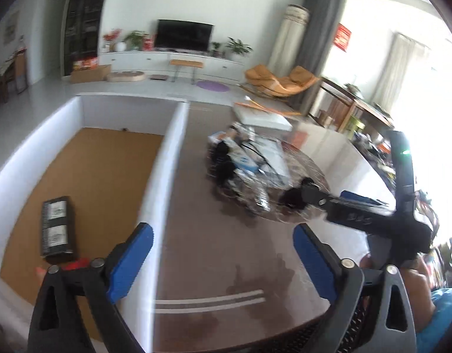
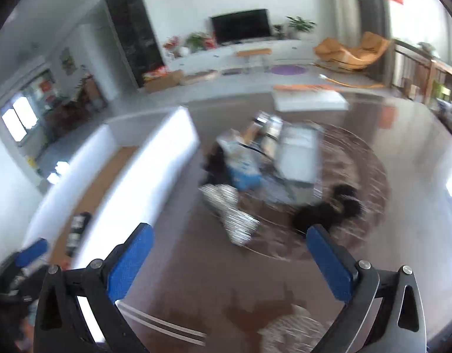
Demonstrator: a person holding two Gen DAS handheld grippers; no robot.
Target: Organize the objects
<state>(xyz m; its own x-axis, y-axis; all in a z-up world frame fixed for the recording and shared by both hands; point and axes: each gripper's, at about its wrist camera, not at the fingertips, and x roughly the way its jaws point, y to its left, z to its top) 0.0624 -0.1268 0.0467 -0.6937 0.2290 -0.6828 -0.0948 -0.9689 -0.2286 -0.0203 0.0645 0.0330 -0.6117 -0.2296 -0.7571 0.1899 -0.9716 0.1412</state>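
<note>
With both the left gripper (image 1: 223,260) and right gripper (image 2: 229,260) gaping wide and empty, we risk toppling the jumbled pile (image 1: 249,161) at twelve o'clock — beside the white box (image 1: 167,158) — if we grab blindly.

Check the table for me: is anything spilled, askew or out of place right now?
No spill visible. The pile of packets and cables sits jumbled on the table, unsorted. Only a black package lies in the white box. Both views are blurred, so small damage can't be judged.

left wrist: above table (image 1: 196,220), facing down | right wrist: same | shared: pile (image 1: 249,161)
</note>
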